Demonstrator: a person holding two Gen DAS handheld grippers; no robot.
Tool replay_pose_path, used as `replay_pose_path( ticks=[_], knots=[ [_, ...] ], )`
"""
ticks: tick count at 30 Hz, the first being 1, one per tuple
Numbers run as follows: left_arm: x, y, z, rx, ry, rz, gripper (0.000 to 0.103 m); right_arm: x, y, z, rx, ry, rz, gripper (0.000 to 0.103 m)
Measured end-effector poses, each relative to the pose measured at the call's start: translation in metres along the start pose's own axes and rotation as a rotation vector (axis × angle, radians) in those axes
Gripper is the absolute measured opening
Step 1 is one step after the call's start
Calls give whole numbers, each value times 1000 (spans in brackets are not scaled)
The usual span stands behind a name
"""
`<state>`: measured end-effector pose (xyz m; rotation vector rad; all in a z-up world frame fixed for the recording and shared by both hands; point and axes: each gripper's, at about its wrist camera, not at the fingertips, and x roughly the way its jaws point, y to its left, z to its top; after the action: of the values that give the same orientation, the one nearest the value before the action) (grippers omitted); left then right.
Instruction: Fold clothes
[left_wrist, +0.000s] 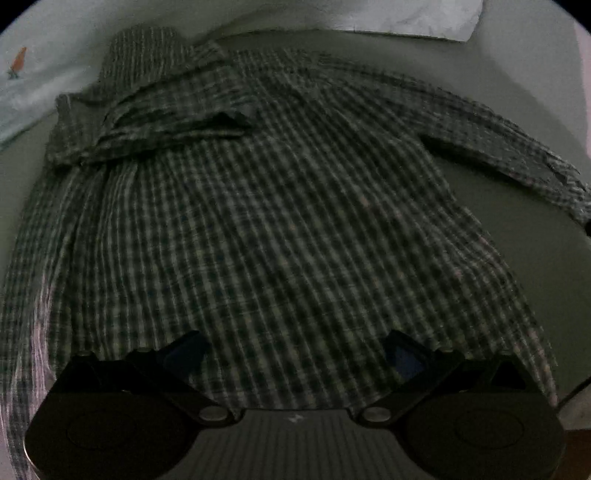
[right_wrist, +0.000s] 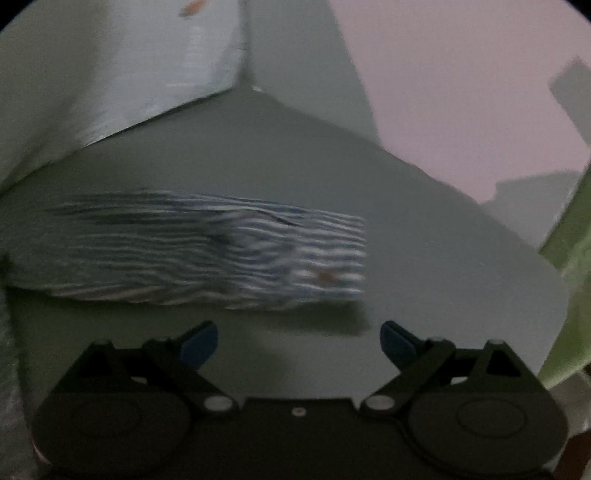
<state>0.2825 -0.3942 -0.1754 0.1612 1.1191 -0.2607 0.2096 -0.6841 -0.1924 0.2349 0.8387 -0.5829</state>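
Your left wrist view shows the plaid shirt (left_wrist: 258, 206) spread flat on the grey tabletop (left_wrist: 517, 229). One sleeve (left_wrist: 498, 140) reaches toward the right edge; the other is bunched at the far left corner of the shirt. The left gripper (left_wrist: 295, 354) stands spread wide above the hem, with no cloth between its pads. A white cloth (left_wrist: 413, 18) lies at the far edge, and another (left_wrist: 26, 85) at the left edge.

Your right wrist view shows none of the shirt body. It shows a striped sleeve end (right_wrist: 207, 251), blurred, lying across the tabletop (right_wrist: 295, 155). The right gripper (right_wrist: 299, 347) is spread wide and holds nothing; the cuff lies just beyond its blue pads (right_wrist: 201, 345). Bare tabletop is open beyond the sleeve up to the far corner (right_wrist: 255, 88). The right edge runs near a green cloth (right_wrist: 569, 295).
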Motion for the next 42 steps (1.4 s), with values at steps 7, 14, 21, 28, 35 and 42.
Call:
replay_pose_path(
  ticks=[7, 14, 21, 28, 35, 42],
  knots=[
    [0, 3, 6, -34, 40, 12, 103, 24, -32, 12, 184, -1, 124, 98],
    [7, -2, 11, -78, 40, 33, 103, 40, -14, 29, 175, -14, 70, 71],
    [11, 0, 20, -102, 83, 35, 103, 35, 20, 37, 41, -68, 120, 20],
    [-7, 21, 36, -381, 61, -231, 102, -20, 111, 14, -418, -247, 345, 18],
    [-34, 27, 64, -451, -80, -458, 103, -62, 184, -44, -740, -276, 589, 18],
    [-10, -1, 82, -287, 0, -375, 102, -80, 199, -75, -956, -346, 652, 19]
  ],
)
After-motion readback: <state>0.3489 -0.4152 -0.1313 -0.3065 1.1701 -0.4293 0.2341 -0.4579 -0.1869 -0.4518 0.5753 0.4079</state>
